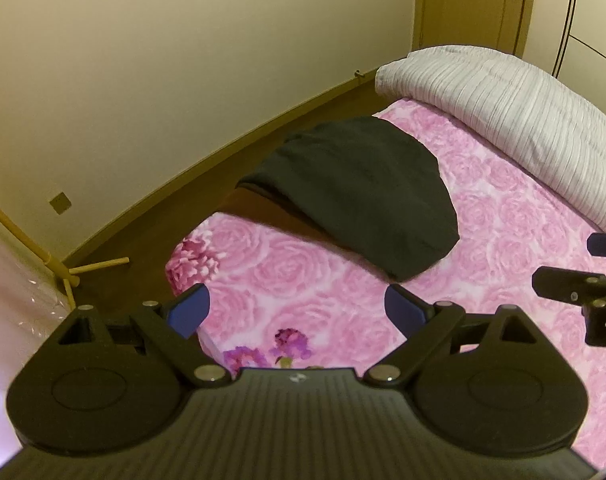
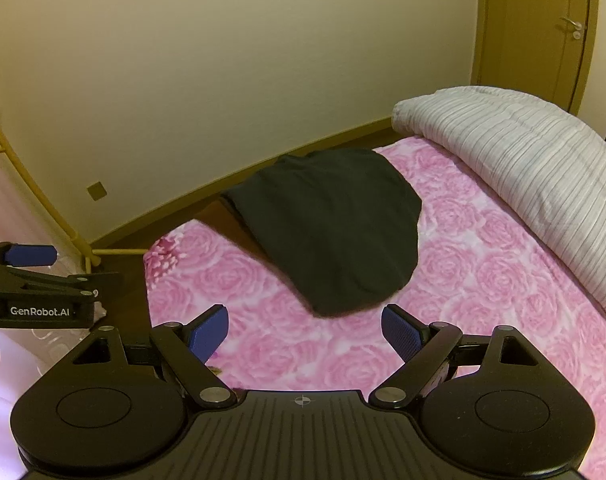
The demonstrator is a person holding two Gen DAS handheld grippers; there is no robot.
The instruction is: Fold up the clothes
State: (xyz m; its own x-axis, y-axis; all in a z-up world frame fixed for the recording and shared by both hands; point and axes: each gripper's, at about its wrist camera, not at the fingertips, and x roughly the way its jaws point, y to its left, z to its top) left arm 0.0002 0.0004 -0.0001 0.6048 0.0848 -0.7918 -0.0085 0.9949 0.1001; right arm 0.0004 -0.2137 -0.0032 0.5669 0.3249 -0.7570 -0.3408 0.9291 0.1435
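A: Dark grey, soft cotton garment (image 1: 355, 196) — where is it from you?

B: Folded over at the bed's (image 1: 503, 216) far-left edge, hanging slightly off. Its long axis runs away from you. Your left claw (image 1: 297, 312) and right claw (image 2: 305, 332) both gape apart, empty; the right looks nearer.

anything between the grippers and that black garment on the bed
Nothing visible. Only bare pink floral bedspread lies between the open right gripper, the open left gripper and the black garment.
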